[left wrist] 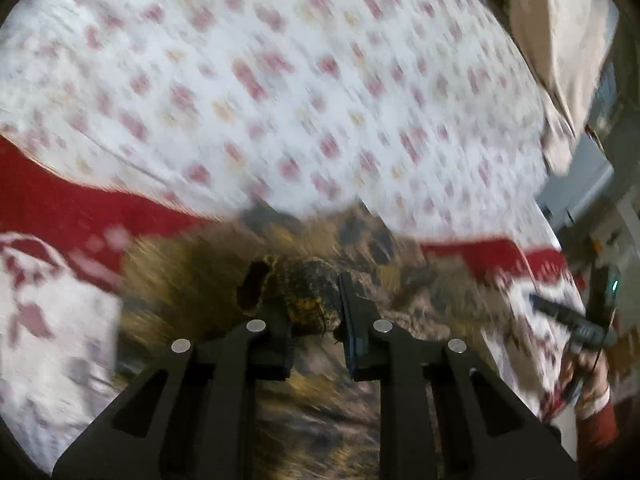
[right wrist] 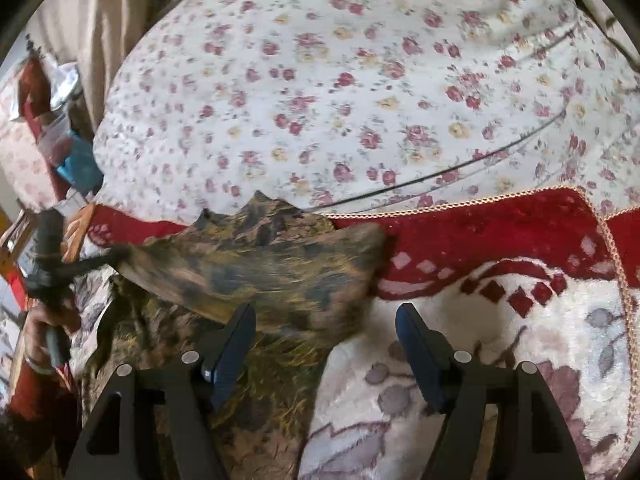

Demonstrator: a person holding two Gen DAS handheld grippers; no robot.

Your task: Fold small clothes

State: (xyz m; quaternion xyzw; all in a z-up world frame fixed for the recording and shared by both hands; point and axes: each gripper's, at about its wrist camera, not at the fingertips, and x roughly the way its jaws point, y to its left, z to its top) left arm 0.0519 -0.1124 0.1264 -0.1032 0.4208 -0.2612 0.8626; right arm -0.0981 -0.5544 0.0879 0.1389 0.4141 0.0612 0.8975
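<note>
A small brown and yellow mottled garment (right wrist: 256, 276) lies on a red and white blanket (right wrist: 500, 240). In the left wrist view my left gripper (left wrist: 316, 304) is shut on a bunched edge of the garment (left wrist: 308, 292) and lifts it; the view is blurred by motion. In the right wrist view my right gripper (right wrist: 326, 340) is open and empty, its left finger (right wrist: 232, 344) over the garment's near edge. The left gripper (right wrist: 52, 272) shows at the far left, pulling the cloth up. The right gripper (left wrist: 576, 320) shows at the right edge of the left wrist view.
A white bedsheet with red flowers (right wrist: 340, 92) covers the bed beyond the blanket. A beige curtain (right wrist: 92, 28) and clutter (right wrist: 60, 128) stand off the bed's left side. A thin dark cord (right wrist: 440, 176) lies across the sheet.
</note>
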